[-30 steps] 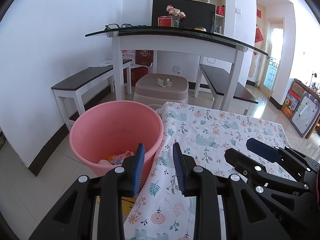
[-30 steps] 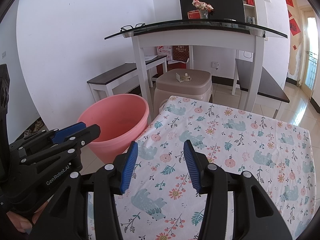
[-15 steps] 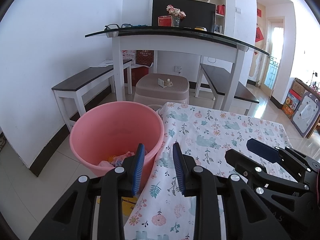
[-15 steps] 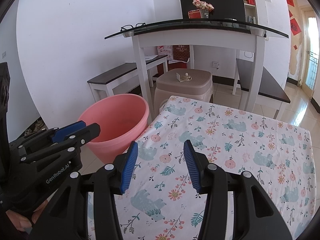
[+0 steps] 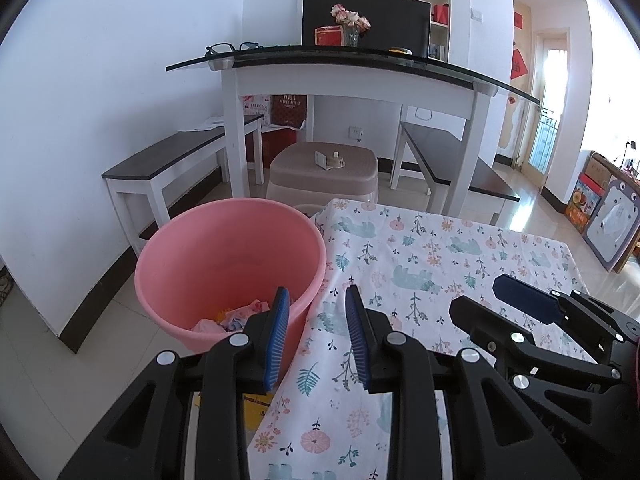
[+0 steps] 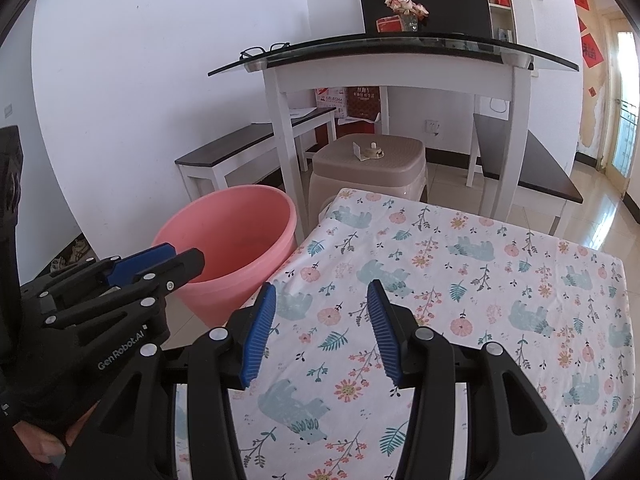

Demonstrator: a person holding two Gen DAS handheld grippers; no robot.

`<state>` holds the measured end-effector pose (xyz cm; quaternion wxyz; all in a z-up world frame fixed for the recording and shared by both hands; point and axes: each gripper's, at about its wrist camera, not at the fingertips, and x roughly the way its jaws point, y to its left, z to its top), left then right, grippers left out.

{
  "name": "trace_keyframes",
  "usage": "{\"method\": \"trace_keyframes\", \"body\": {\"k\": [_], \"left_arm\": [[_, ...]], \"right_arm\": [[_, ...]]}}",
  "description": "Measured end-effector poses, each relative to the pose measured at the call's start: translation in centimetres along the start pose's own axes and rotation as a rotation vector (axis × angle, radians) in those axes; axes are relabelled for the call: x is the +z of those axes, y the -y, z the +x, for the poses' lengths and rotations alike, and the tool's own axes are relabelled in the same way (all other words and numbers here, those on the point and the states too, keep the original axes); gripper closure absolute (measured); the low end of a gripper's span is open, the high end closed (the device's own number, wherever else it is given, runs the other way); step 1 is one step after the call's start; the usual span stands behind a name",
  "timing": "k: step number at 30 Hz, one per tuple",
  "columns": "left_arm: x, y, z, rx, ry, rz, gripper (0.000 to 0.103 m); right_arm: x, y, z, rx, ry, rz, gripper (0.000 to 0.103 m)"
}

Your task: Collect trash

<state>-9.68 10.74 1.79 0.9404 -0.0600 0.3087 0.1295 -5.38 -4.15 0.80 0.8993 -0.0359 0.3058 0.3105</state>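
Left claw [image 5: 316,332], right claw [image 6: 320,328]: two, both wide, empty; one pink bucket [image 5: 224,248] holding trash [image 5: 236,318].

The surface [image 6: 500,280] is covered by a white cloth [image 5: 440,264] printed with flowers, leaves and pale blue animals; the cloth hangs over the near left edge. No loose item lies on the cloth in either view. The tiled floor [image 5: 60,360] carries a pink bucket [image 5: 224,240] just beside the left edge of the surface. Crumpled scraps [image 5: 236,318] lie in the bucket bottom. A beige stool [image 6: 372,160] stands on the floor beyond the surface.
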Motion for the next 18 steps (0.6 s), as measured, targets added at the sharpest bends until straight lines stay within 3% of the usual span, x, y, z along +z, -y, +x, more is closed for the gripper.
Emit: {"method": "trace_keyframes", "body": {"k": [18], "left_arm": [[0.56, 0.08, 0.68, 0.033, -0.013, 0.004, 0.074]], "right_arm": [[0.12, 0.59, 0.20, 0.003, -0.009, 0.026, 0.055]]}}
